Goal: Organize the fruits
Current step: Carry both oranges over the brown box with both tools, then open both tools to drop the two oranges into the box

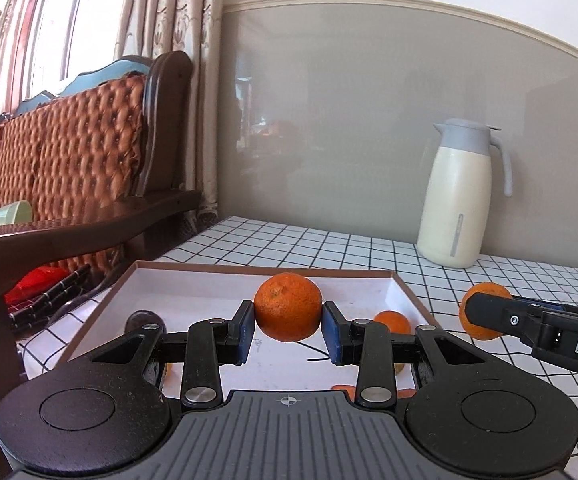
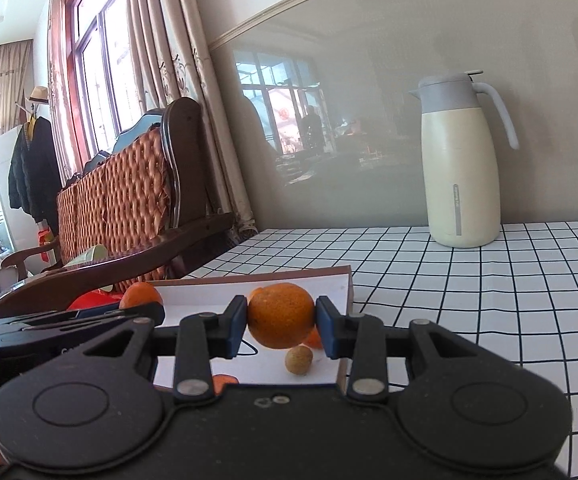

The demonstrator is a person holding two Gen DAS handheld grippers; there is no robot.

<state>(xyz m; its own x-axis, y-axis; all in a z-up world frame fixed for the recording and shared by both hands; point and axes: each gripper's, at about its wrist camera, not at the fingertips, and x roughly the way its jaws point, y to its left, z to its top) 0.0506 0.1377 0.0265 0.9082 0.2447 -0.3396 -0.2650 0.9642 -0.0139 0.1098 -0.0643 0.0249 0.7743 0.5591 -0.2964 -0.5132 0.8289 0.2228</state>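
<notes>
My left gripper (image 1: 288,330) is shut on an orange (image 1: 288,306) and holds it above the shallow brown-rimmed white tray (image 1: 369,276). My right gripper (image 2: 281,326) is shut on a second orange (image 2: 280,315) over the tray's right part (image 2: 343,280). In the left wrist view the right gripper (image 1: 473,312) and its orange (image 1: 485,292) show at the right. In the right wrist view the left gripper's orange (image 2: 141,295) shows at the left. A small orange (image 1: 393,322), a dark round fruit (image 1: 144,320) and a small tan fruit (image 2: 299,360) lie in the tray.
A cream and grey thermos jug (image 1: 459,196) stands at the back right of the checked tablecloth (image 2: 489,280), against the grey wall. A wooden sofa with woven cushions (image 1: 69,152) stands left of the table, with a green cup (image 1: 13,214) on its arm.
</notes>
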